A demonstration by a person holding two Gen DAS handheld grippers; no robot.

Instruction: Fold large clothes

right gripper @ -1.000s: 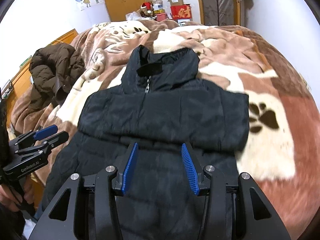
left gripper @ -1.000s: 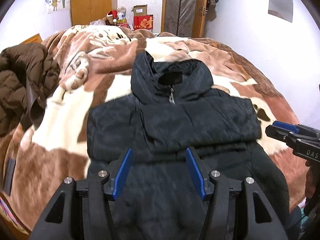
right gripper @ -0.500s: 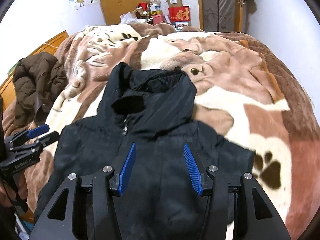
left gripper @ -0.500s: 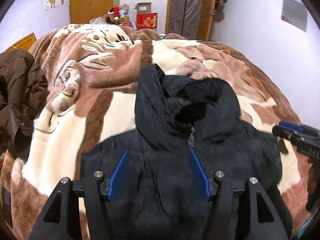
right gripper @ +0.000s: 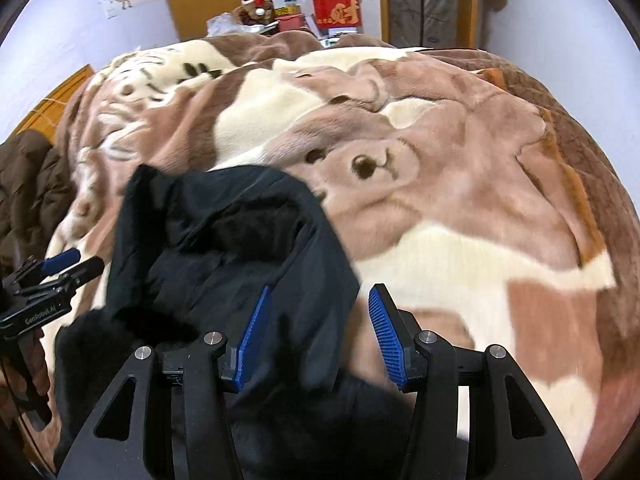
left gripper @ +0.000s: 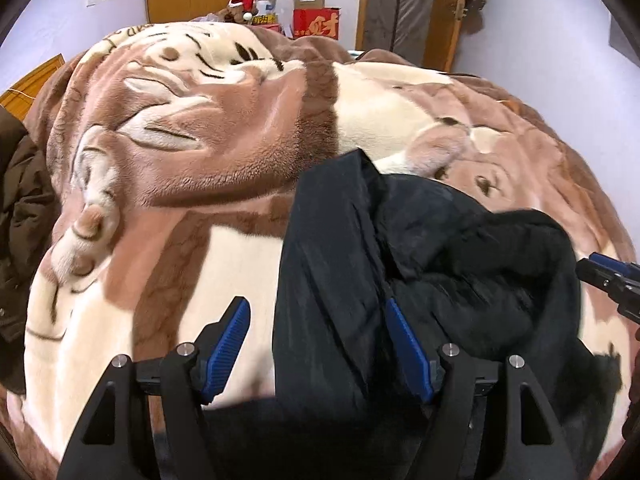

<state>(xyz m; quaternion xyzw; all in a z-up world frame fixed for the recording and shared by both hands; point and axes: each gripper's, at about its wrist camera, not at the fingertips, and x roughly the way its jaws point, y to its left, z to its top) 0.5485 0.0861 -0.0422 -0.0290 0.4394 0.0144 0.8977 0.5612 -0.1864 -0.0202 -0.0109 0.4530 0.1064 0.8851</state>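
Observation:
A black padded hooded jacket (left gripper: 420, 280) lies on the bed, its hood end pointing away from me; it also shows in the right wrist view (right gripper: 240, 248). My left gripper (left gripper: 316, 340) is open, low over the hood's left edge, its right pad against the dark fabric. My right gripper (right gripper: 316, 328) is open over the hood's right edge, with fabric between the pads. Each gripper shows at the side of the other view: the right one (left gripper: 608, 276) and the left one (right gripper: 60, 268). The jacket's lower body is hidden below the frames.
A plush brown and cream bear-print blanket (left gripper: 200, 140) covers the bed. A brown puffy coat (right gripper: 28, 192) is heaped at the left edge. Boxes (left gripper: 316, 20), a wardrobe and a door stand beyond the bed's far end. A white wall runs along the right.
Both grippers have moved forward along the jacket, from its folded middle up to the hood. The jaws stay open throughout. The hood now fills the near view.

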